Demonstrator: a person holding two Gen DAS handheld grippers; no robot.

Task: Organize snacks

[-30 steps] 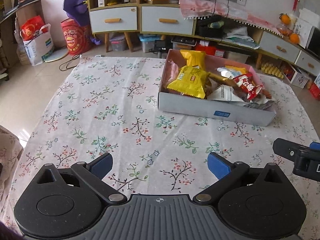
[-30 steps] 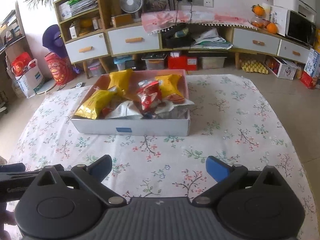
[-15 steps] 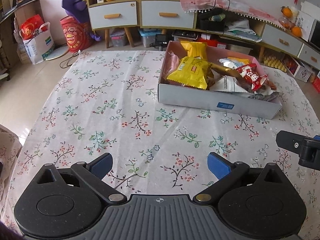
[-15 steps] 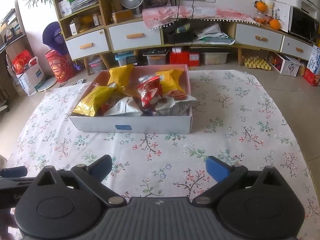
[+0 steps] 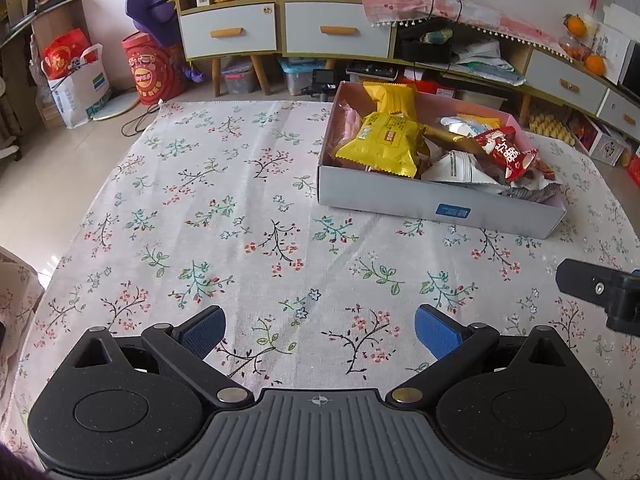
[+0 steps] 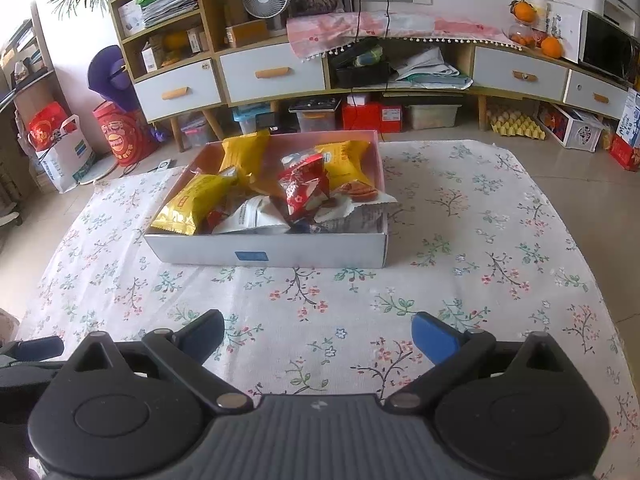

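Snacks (image 6: 304, 190) fill the box (image 6: 272, 250), well beyond both spread, empty tongs (image 6: 318, 334)

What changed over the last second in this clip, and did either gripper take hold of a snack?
Both cameras pulled back and tipped slightly down: the snack box sits lower in each view, with more tablecloth showing. Nothing was gripped or released. The left gripper and right gripper stay open and empty above the cloth. The yellow packet, the red packet and the other snacks lie in the box as before.
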